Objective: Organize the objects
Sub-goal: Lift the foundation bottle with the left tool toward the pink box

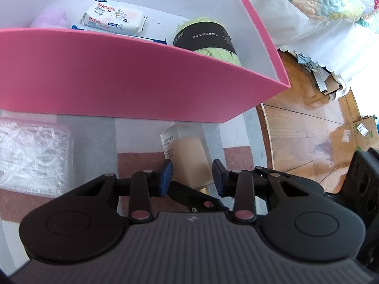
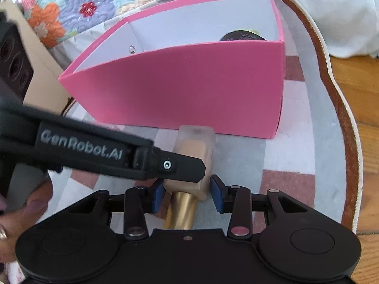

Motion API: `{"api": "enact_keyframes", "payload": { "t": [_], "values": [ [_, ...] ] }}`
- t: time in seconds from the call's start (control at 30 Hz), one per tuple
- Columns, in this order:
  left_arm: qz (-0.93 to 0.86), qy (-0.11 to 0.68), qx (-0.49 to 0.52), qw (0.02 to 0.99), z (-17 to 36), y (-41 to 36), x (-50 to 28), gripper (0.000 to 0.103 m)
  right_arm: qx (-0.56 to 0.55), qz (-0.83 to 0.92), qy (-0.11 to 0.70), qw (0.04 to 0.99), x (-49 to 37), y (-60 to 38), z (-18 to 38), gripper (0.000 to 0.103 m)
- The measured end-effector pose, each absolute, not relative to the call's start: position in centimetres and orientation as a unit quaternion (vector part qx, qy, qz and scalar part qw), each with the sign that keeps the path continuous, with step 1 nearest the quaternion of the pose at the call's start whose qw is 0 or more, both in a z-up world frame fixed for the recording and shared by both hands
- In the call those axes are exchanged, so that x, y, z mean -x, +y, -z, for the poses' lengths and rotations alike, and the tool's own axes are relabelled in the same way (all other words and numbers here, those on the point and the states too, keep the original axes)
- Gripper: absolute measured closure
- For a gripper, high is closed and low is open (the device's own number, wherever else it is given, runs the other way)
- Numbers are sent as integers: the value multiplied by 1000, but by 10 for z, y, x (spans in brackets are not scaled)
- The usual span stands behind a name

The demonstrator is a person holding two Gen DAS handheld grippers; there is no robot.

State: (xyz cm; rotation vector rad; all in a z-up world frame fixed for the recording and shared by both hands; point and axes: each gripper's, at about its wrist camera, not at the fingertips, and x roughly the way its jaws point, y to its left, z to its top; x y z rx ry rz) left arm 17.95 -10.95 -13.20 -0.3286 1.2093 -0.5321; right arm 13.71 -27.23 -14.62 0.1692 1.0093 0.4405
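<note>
A beige foundation bottle with a gold cap lies on the rug in front of a pink box. My left gripper is open, its blue pads either side of the bottle. My right gripper is also open around the bottle's cap end; gaps show at the pads. The left gripper's finger crosses over the bottle in the right wrist view. Inside the box lie a wipes pack, green yarn with a black band and a pale purple item.
A clear bag of shredded white filler lies on the rug at the left. The rug's brown edge meets a wooden floor. A floral quilt hangs behind. A cardboard box stands left of the pink box.
</note>
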Motion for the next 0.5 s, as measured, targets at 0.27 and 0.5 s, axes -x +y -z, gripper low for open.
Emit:
{"api": "enact_keyframes", "payload": {
  "t": [0.27,0.5],
  "values": [
    [229,568,187,768,138,-112,-184,57,-221,-201,508,808,-154,-298,157,59],
    [223,567,196,768,143,-111,-177,60,-193,-206,503,817,-149,-291,154,59]
  ]
}}
